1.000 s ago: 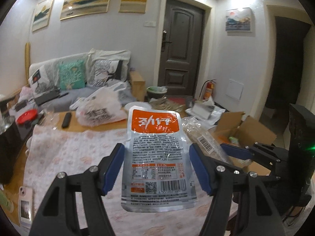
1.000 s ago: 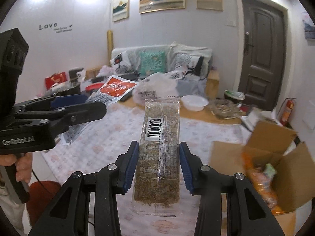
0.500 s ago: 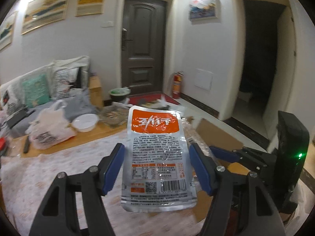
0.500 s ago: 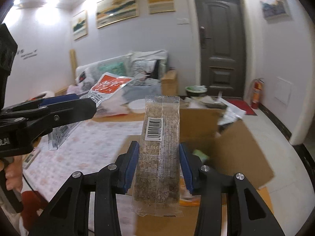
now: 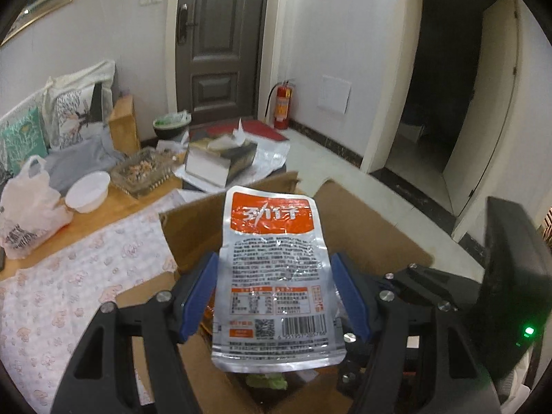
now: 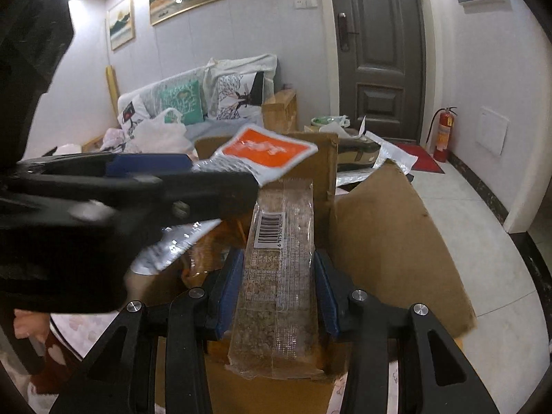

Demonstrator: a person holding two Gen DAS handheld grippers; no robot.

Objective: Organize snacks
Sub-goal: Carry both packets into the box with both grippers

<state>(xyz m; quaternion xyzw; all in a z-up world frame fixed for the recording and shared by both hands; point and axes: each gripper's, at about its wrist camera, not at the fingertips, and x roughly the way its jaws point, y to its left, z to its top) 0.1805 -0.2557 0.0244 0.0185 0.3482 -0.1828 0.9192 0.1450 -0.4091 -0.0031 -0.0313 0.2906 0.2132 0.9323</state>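
My left gripper [image 5: 274, 296] is shut on a silver snack pouch with an orange top [image 5: 274, 272] and holds it over the open cardboard box [image 5: 362, 227]. My right gripper [image 6: 277, 276] is shut on a clear packet of brown grain snack with a barcode [image 6: 279, 276], also above the box [image 6: 386, 238]. In the right wrist view the left gripper [image 6: 193, 176] crosses from the left with the pouch [image 6: 267, 150] sticking out over the box. Orange and green packets lie inside the box [image 5: 265, 379].
A table with a floral cloth [image 5: 69, 293] lies left of the box, with a white bowl [image 5: 88, 191], a glass dish [image 5: 145, 172] and a white plastic bag [image 5: 26, 214]. A sofa with cushions [image 6: 193, 100], a door [image 6: 379, 51] and a fire extinguisher [image 6: 443, 132] stand behind.
Both grippers have swung right from over the table to over the open cardboard box and dropped lower, each still holding its packet. The left gripper now sits close beside the right.
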